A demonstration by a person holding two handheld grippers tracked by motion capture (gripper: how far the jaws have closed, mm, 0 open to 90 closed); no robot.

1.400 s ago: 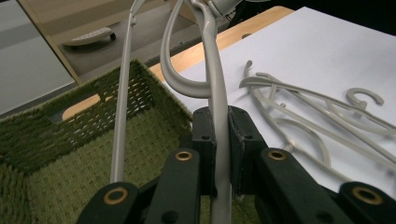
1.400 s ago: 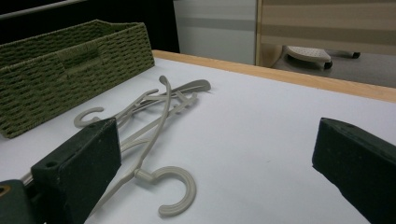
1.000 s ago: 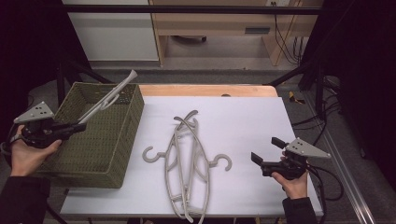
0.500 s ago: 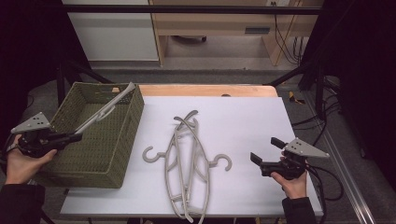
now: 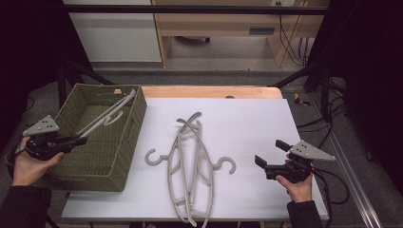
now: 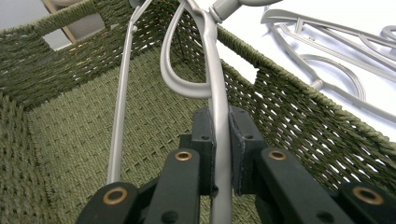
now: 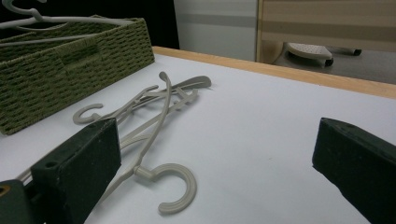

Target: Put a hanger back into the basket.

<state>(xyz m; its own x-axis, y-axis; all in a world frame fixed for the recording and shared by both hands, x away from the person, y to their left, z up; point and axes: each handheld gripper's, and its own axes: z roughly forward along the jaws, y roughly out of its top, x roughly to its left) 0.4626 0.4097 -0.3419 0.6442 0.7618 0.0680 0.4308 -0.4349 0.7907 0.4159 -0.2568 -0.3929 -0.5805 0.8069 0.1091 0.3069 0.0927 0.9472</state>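
A: How far along does this look?

B: Partway, I'd say. One hanger (image 5: 102, 118) is over the basket (image 5: 124, 156), slanting across it with its hook end near the far rim. It isn't laid down yet. The rest of the hangers (image 5: 190, 166) lie in a loose heap on the table (image 5: 256, 118), to the right of the basket and apart from it. So one is going in and the heap is left.

A: Is anything already in the basket?

B: In the left gripper view the woven floor under the held hanger (image 6: 212, 79) looks bare.

A: And the left gripper (image 5: 78, 140)?

B: Clamped on that hanger. Its pads (image 6: 205, 140) press on either side of the grey bar, nearly together, with the bar running up between them toward the hook.

A: The right gripper (image 5: 266, 164)?

B: Jaws spread wide with nothing between them. It hangs low over the table's near right part, pointing toward the heap and touching none of it. The nearest hook (image 7: 175, 189) lies just ahead of its left jaw.
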